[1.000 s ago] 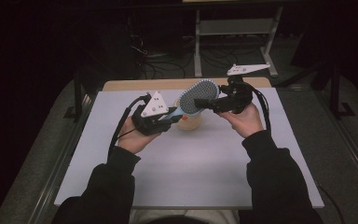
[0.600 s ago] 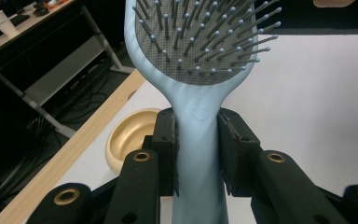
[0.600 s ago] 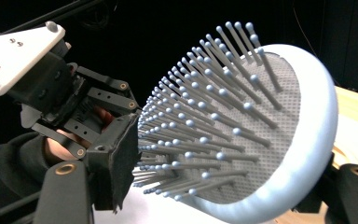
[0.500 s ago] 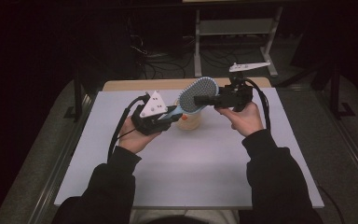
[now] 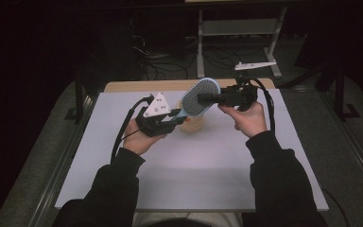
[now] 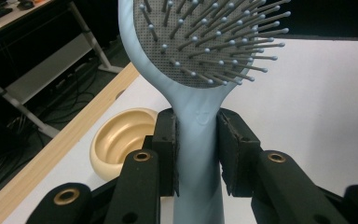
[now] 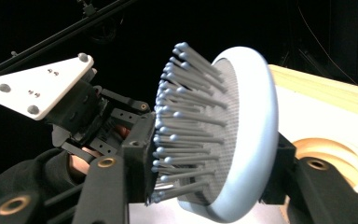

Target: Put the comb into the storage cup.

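A pale blue plastic hairbrush point(image 5: 199, 97) is held in the air above the far middle of the surface point(image 5: 208, 165), a flat white sheet with a strip of light wood along its far edge. The brush has a smooth oval head, a grey perforated cushion and straight stiff bristles tipped with small round balls; its handle narrows into a flat, glossy stem.

The left gripper point(image 5: 172, 118) grasps that stem: in the left gripper view the hairbrush point(image 6: 200, 126) stands upright between the two black jaws, whose ribbed pads press on both sides of the handle just below the head. A grey three-cornered plate sits on top of this gripper.

The right gripper point(image 5: 203, 98) comes in from the right side, and its jaws have just been closing with the brush head between them. In the right gripper view the hairbrush point(image 7: 228, 140) is seen edge-on, one jaw against the bristle tips and the other against the smooth domed back, so the jaws are clenched on the head.

Just beneath the brush, near the far edge of the surface, sits a small round bowl point(image 6: 121, 140), cream-yellow, matte, with a thick rolled rim and a stepped inside.
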Available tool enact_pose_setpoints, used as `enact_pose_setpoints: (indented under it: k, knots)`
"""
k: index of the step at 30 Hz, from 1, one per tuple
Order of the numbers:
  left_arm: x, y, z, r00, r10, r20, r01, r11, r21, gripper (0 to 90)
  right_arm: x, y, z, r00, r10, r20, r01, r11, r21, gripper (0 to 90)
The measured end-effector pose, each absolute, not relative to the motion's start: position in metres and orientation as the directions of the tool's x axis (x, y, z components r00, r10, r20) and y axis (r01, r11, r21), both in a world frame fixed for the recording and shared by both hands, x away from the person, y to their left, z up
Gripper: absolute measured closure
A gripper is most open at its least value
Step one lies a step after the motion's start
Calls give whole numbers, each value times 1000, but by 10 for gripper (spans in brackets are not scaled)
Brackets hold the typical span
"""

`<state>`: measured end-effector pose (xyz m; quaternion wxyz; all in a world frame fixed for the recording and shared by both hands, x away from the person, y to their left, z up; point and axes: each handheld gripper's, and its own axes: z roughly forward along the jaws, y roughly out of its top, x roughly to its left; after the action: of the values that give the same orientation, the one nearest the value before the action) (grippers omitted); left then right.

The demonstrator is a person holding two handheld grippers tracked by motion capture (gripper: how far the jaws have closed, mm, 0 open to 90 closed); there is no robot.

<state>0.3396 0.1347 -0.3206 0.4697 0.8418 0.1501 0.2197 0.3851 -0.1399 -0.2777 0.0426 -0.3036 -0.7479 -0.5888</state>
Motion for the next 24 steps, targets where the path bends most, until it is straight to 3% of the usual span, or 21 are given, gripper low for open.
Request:
enact_pose_setpoints:
  k: [7, 12, 24]
  knots:
    - [341, 136, -321, 859, 462, 222, 55, -514, 856, 695, 386, -139, -277, -807, 406, 429, 515, 129, 847, 526]
    - [342, 144, -317, 864, 474, 170, 68, -445, 893, 712, 386, -140, -278, -797, 452, 402, 514, 156, 844, 540]
    - [350, 154, -325, 852, 506, 130, 132, -449, 884, 521, 384, -146, -274, -798, 476, 371, 494, 162, 854, 541]
